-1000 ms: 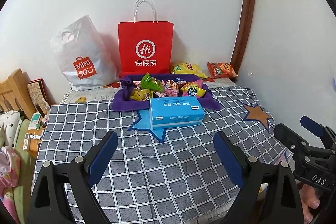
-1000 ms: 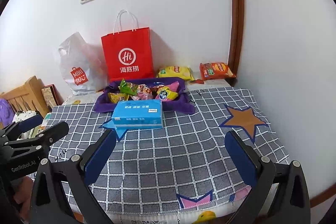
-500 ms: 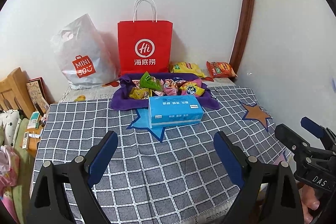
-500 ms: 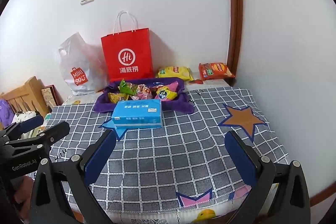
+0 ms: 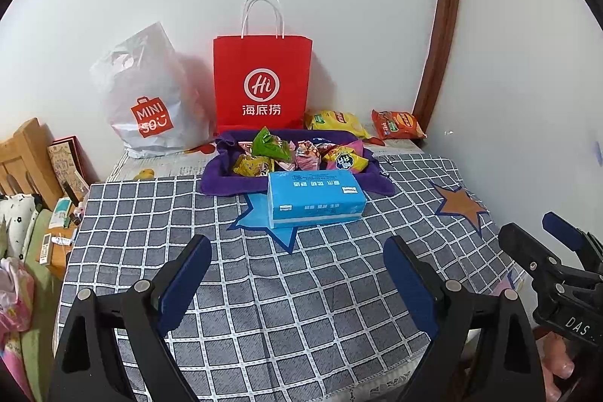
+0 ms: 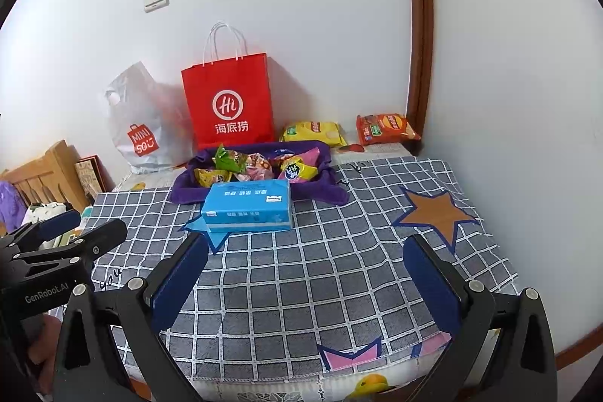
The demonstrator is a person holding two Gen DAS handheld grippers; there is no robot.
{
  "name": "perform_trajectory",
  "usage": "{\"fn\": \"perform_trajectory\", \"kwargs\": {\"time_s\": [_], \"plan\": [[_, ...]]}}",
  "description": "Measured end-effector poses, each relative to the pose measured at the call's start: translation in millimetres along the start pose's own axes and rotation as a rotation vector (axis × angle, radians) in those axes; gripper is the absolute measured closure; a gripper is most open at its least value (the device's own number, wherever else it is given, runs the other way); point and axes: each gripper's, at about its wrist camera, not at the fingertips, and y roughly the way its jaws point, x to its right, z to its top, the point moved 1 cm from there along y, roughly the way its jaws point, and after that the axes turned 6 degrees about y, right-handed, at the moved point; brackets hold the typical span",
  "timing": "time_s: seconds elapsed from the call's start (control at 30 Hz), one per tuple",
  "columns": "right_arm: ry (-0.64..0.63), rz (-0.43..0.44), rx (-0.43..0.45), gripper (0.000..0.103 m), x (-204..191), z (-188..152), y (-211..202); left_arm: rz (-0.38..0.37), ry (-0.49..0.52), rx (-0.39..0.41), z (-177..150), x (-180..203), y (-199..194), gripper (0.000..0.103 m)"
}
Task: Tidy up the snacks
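Blue-padded and spread wide with nothing between them, the left gripper (image 5: 297, 274) and right gripper (image 6: 305, 274) both hover low over the near edge of the checked tablecloth (image 5: 264, 289), well short of anything to grasp. Straight ahead lies a blue tissue box (image 6: 248, 206), long axis crosswise to the jaws, and just behind it, touching or nearly so, the purple cloth tray (image 6: 188, 189) heaped with snack packets (image 6: 260, 166). Farthest back, the yellow chip bag (image 6: 312, 132) and orange chip bag (image 6: 386, 129) lie loose by the wall, to the right, so I judge the right gripper better placed for them.
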Motion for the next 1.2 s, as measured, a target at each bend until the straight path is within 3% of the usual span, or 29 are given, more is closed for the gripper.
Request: {"fn": "perform_trajectory", "kwargs": {"time_s": [1.2], "plan": [[-0.003, 0.012, 0.006, 0.001, -0.7, -2.8, -2.5, -0.004, 0.003, 0.000, -2.1, 2.0, 0.3, 0.011]]}}
